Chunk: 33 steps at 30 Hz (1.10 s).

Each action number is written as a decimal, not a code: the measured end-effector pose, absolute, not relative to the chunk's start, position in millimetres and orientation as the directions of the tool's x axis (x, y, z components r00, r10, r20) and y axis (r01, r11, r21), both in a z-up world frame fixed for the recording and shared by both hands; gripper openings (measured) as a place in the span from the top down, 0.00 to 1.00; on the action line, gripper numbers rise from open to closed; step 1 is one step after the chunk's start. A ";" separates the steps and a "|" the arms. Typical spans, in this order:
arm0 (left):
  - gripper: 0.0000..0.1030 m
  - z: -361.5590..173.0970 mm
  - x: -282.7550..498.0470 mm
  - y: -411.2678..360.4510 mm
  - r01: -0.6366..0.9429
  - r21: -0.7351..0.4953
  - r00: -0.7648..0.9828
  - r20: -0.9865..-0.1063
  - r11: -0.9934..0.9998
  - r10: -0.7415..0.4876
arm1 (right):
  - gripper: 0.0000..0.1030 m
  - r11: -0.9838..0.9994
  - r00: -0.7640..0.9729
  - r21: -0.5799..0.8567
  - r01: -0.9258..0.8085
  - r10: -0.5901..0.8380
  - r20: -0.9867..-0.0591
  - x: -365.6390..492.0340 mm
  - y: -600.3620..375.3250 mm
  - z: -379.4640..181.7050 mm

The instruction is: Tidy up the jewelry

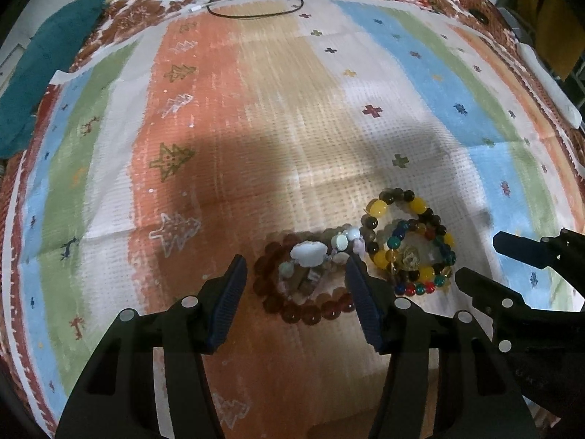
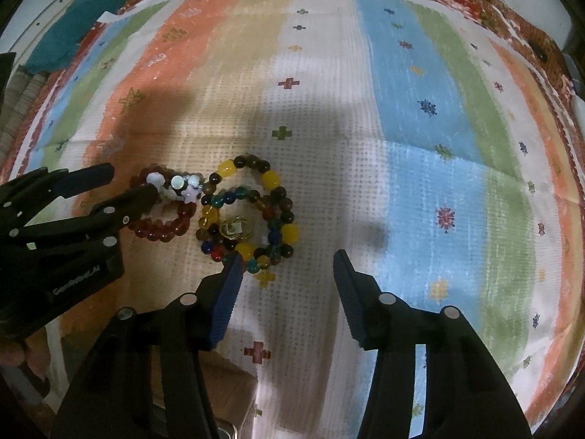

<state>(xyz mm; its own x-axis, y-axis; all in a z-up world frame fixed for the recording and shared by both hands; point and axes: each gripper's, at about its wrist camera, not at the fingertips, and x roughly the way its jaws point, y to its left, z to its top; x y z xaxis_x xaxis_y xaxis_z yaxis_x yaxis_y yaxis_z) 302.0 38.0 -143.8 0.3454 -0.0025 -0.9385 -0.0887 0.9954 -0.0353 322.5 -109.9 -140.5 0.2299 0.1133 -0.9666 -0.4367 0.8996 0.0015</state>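
Observation:
A red bead bracelet (image 1: 310, 314) (image 2: 161, 232) lies on the striped cloth with a pastel charm bracelet (image 1: 309, 252) (image 2: 175, 183) across it. My left gripper (image 1: 296, 261) (image 2: 131, 181) stands open, pointing down, with its fingers on either side of these two. Just right of them lie a yellow-and-dark bead bracelet (image 1: 416, 205) (image 2: 270, 179) and a multicoloured bead bracelet (image 1: 420, 287) (image 2: 234, 195) around gold rings (image 1: 409, 258) (image 2: 236, 228). My right gripper (image 2: 289, 256) (image 1: 479, 256) is open with only cloth between its fingers. Its left fingertip is at the near edge of the yellow bracelet.
The striped patterned cloth (image 1: 256, 109) covers the whole surface. A teal cloth (image 1: 47, 73) lies at the far left, a black cord (image 1: 252, 3) at the far edge and a white object (image 1: 548, 84) at the right edge. A hand (image 2: 14, 355) shows at lower left.

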 end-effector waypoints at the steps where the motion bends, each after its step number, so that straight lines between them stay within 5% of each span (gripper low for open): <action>1: 0.48 -145.5 304.2 37.9 -0.089 -0.041 0.340 -0.940 0.995 -0.009 | 0.53 0.899 0.227 0.002 -0.437 0.112 -0.967 323.3 -109.3 -141.9; 15: 0.58 -157.5 318.4 38.0 -0.097 -0.088 0.323 -0.945 0.991 -0.052 | 0.66 0.895 0.205 -0.001 -0.446 0.101 -0.974 333.9 -101.3 -155.6; 19: 0.75 -161.0 318.6 34.5 -0.075 -0.130 0.300 -0.948 0.989 -0.102 | 0.69 0.892 0.194 0.008 -0.451 0.107 -0.975 336.1 -97.1 -159.8; 22: 0.78 -161.5 318.9 31.5 -0.066 -0.125 0.302 -0.948 0.990 -0.100 | 0.77 0.889 0.188 0.006 -0.459 0.104 -0.977 336.4 -93.7 -163.2; 27: 0.79 -162.1 317.9 31.8 -0.064 -0.126 0.304 -0.947 0.990 -0.101 | 0.90 0.883 0.200 -0.005 -0.469 0.101 -0.975 336.0 -91.6 -164.4; 33: 0.79 -160.3 318.8 28.3 -0.061 -0.110 0.312 -0.946 0.992 -0.086 | 0.90 0.880 0.223 -0.003 -0.474 0.117 -0.968 334.2 -94.9 -155.4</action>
<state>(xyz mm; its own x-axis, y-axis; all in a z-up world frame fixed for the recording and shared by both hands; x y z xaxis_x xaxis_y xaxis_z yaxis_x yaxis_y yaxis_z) 318.8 28.3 -160.3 0.3117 -0.0858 -0.9463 -0.0614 0.9920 -0.1102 334.2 -94.9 -155.4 0.2226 0.1171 -0.9678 -0.4742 0.8804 -0.0026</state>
